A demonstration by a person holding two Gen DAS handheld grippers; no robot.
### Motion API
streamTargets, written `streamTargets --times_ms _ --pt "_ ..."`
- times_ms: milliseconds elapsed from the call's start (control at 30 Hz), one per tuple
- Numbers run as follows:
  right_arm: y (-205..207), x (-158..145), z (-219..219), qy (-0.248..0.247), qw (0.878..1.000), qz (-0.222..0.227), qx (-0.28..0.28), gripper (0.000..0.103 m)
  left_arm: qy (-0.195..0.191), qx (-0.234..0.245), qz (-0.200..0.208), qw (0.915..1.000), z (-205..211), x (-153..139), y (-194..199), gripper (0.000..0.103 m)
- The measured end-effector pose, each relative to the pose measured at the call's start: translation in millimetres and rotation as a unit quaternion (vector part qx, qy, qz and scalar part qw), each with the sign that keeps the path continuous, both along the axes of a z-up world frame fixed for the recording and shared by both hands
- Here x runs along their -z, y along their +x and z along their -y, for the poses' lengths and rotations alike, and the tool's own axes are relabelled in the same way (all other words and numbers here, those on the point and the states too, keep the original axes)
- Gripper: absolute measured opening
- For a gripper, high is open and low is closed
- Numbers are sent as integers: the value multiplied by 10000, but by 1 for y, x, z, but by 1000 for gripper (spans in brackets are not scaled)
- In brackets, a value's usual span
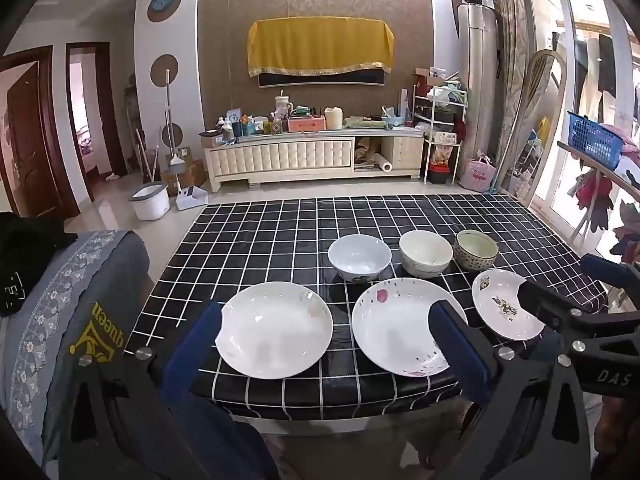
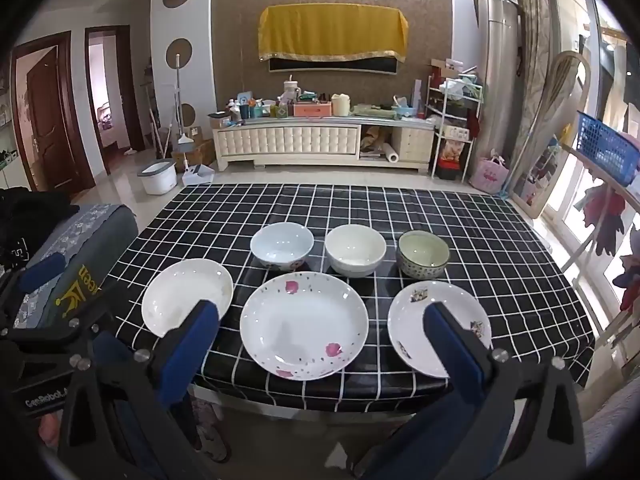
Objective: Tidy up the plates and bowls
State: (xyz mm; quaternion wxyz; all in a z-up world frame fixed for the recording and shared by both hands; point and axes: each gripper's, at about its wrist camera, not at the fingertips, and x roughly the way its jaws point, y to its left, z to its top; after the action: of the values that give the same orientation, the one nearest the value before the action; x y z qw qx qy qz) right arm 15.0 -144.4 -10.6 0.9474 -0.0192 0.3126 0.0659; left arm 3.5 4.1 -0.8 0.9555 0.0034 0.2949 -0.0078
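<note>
Black-and-white checked cloth covers the table (image 2: pixel 480 240), and on it the crockery lies in two rows: three plates along the near edge and three bowls behind them. From the right wrist view, the plain white plate (image 2: pixel 186 296) is at the near left, the pink-petalled plate (image 2: pixel 304 324) in the middle, and the small flowered plate (image 2: pixel 440 332) at the near right; behind stand the pale blue bowl (image 2: pixel 282 246), the white bowl (image 2: pixel 355 250) and the green patterned bowl (image 2: pixel 423 254), each apart from its neighbours. Nothing is stacked yet, so the sorting looks not begun. The right gripper (image 2: pixel 316 344) hangs just short of the near table edge with its jaws spread wide and holding nothing; the pink-petalled plate lies straight ahead between its fingers. The left gripper (image 1: pixel 324 344) is likewise wide open and empty, and the plain white plate (image 1: pixel 276 328) sits ahead of it, towards its left finger. The plates are round, so no long axis governs the approach; what matters is the rim nearest each tool. By my reading the left hand is nearer the plain plate and the right hand nearer the middle and right plates, whose near rims would have to be pinched edge-on.
</note>
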Motion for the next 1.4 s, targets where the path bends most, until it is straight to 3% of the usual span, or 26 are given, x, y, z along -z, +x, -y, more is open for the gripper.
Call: streamTargets --times_ms 200,1400 --pt "-4 -1 -4 -6 10000 -11 -7 103 133 44 67 9999 3 -1 -4 102" --pt "-2 0 1 34 9999 -153 -38 103 65 57 53 9999 4 -2 -6 102"
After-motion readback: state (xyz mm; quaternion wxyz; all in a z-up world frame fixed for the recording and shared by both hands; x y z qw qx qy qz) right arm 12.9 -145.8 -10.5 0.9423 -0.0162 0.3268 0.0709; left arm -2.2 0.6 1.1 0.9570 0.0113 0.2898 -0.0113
